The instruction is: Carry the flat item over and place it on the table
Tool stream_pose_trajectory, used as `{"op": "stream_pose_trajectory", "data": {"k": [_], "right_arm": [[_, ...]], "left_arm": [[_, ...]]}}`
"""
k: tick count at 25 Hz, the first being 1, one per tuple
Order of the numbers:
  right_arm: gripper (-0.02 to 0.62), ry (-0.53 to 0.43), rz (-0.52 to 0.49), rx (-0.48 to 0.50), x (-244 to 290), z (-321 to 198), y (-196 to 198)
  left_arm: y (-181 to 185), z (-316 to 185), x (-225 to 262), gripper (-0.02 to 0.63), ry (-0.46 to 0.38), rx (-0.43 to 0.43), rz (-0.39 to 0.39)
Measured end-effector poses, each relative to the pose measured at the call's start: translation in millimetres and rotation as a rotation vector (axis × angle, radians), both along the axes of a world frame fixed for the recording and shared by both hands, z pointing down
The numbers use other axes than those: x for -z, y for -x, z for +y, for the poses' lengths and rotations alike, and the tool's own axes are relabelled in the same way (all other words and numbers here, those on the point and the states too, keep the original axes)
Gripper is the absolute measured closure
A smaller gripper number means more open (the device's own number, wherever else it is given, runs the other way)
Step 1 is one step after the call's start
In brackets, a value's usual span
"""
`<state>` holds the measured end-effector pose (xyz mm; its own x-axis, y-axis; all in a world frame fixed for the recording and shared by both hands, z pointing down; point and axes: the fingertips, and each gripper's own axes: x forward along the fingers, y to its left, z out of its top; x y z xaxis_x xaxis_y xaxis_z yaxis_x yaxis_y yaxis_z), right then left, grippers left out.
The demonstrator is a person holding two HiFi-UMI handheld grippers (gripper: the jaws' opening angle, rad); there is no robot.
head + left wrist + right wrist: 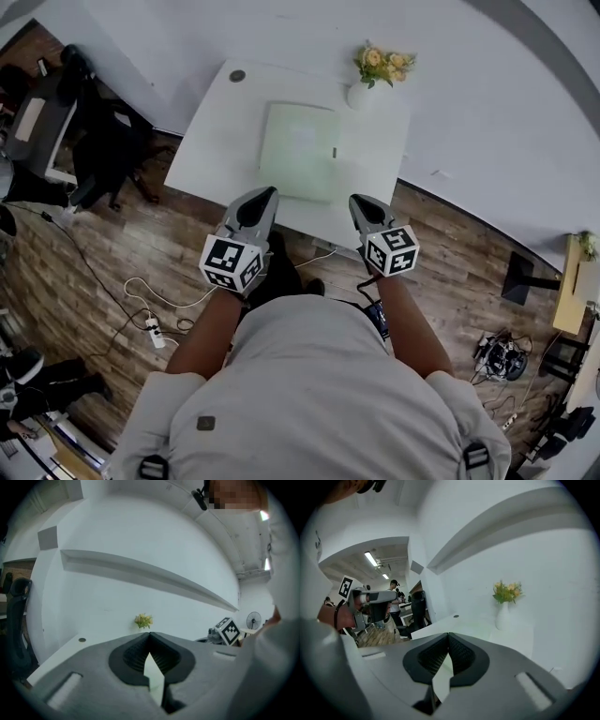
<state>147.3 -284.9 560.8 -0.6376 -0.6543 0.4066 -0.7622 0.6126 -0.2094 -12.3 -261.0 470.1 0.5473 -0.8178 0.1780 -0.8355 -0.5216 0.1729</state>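
Note:
A pale green flat item [300,150] lies flat on the white table [220,131], reaching almost to its near edge. My left gripper [270,192] hovers at that edge, its tip just beside the item's near left corner. The right gripper [354,200] is level with it, a little past the near right corner. In the left gripper view the jaws [150,633] meet at their tips, and in the right gripper view the jaws [448,634] do too. Only a pale sliver of table shows below the tips. I see nothing gripped by either one.
A white vase [361,94] of yellow flowers [382,64] stands at the table's far right, against the white wall. A black office chair [103,141] sits left of the table. Cables and a power strip [155,330] lie on the wooden floor near my feet.

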Motion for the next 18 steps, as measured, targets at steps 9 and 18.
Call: {"op": "stream_pose_trajectory", "data": {"k": [9, 18], "right_arm": [[0.588, -0.176, -0.033, 0.077, 72, 38, -6], [0.588, -0.241, -0.081, 0.139, 108, 64, 2]], "left_arm": [[-17, 35, 32, 0.606, -0.063, 0.024, -0.017], [-8, 76, 63, 0.606, -0.104, 0.092, -0.035]]}}
